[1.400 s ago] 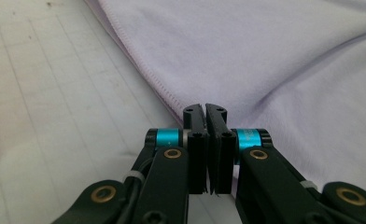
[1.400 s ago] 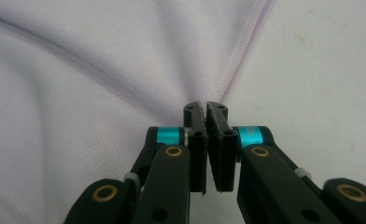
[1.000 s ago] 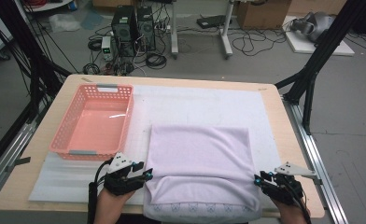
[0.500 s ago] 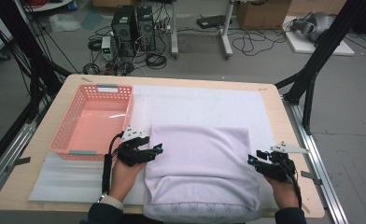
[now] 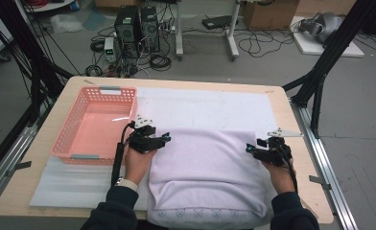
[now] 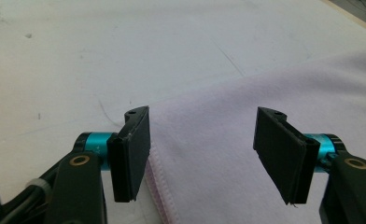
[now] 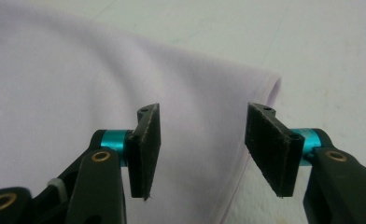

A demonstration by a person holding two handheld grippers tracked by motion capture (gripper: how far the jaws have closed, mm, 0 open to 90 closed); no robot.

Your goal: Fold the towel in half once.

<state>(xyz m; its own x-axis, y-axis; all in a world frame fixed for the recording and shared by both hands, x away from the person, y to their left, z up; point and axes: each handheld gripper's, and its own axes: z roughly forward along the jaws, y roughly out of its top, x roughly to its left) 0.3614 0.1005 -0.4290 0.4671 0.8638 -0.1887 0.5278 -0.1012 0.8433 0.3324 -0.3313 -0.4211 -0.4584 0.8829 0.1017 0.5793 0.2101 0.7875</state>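
A: Biggest first, what's on the table (image 5: 47, 191)?

B: White mat (image 5: 210, 108) over most of the top. On it, centre toward 6 o'clock, a folded pale lilac cloth (image 5: 207, 177); near edge hangs over the table's 6 o'clock side, w/ a patterned hem there. Far fold runs straight across, approx. mid-table.

A: And the basket?

B: Pink plastic basket (image 5: 76, 148) at 9 o'clock of the cloth, just beside it, on the mat.

A: Left gripper?

B: Left gripper (image 5: 164, 138) sits at the cloth's 10 o'clock corner. In the left gripper view the jaws stand wide apart, nothing pinched; cloth edge w/ stitched seam (image 6: 165, 186) lies below, betw. them. Pads don't press it.

A: Right one?

B: Right gripper (image 5: 250, 149) at the cloth's 2 o'clock side, near the far corner. Jaws have just been opening, now wide, fabric under the gap but not gripped. In the right gripper view the rounded cloth corner (image 7: 272, 84) shows at approx. 1 o'clock.
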